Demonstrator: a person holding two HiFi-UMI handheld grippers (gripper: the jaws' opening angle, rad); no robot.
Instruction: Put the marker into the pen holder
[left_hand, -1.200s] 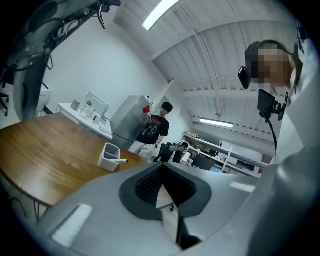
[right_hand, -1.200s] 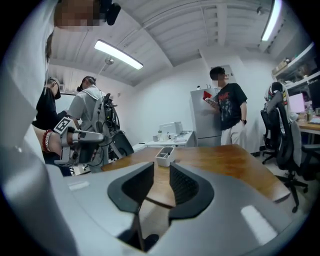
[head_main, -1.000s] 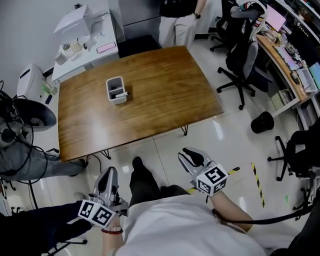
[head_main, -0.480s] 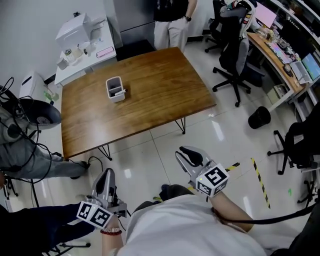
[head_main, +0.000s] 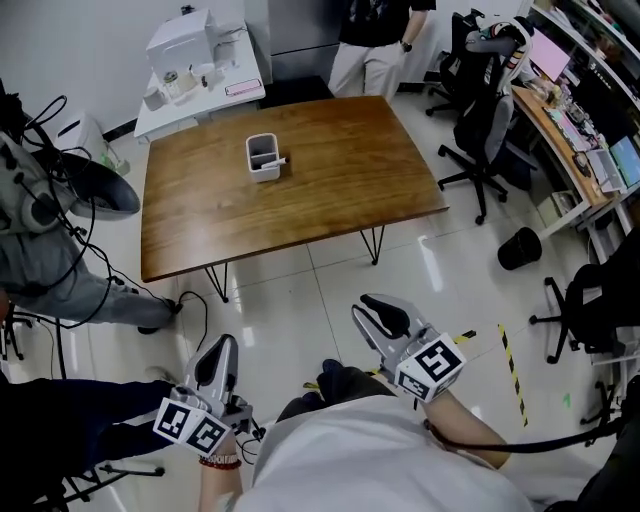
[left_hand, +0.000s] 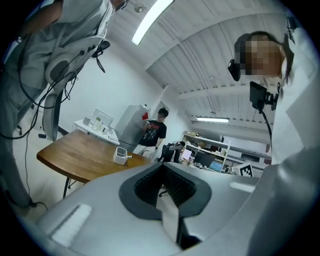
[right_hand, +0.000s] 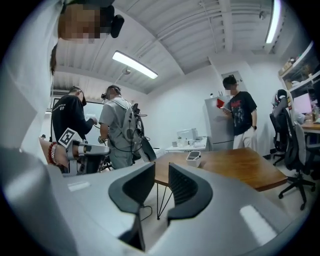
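A white pen holder (head_main: 263, 157) stands on the far-left part of the wooden table (head_main: 330, 190). A marker (head_main: 279, 161) with a white barrel pokes out at its right rim; whether it rests inside or beside the holder I cannot tell. Both grippers are held low over the floor, far short of the table. My left gripper (head_main: 222, 346) has its jaws together with nothing in them. My right gripper (head_main: 379, 309) stands with a narrow gap between its pads, empty. The holder (left_hand: 120, 155) and marker (left_hand: 129, 157) show small in the left gripper view, and the holder (right_hand: 193, 157) in the right gripper view.
A person in a black shirt (head_main: 378, 35) stands at the table's far end. A person in grey (head_main: 45, 250) with cables is at the left. A white side table (head_main: 200, 70) sits behind, office chairs (head_main: 490, 120) and a black bin (head_main: 520, 247) at the right.
The table and holder have shifted right and farther up in the head view as the person's stance changed. Both grippers stay low and empty.
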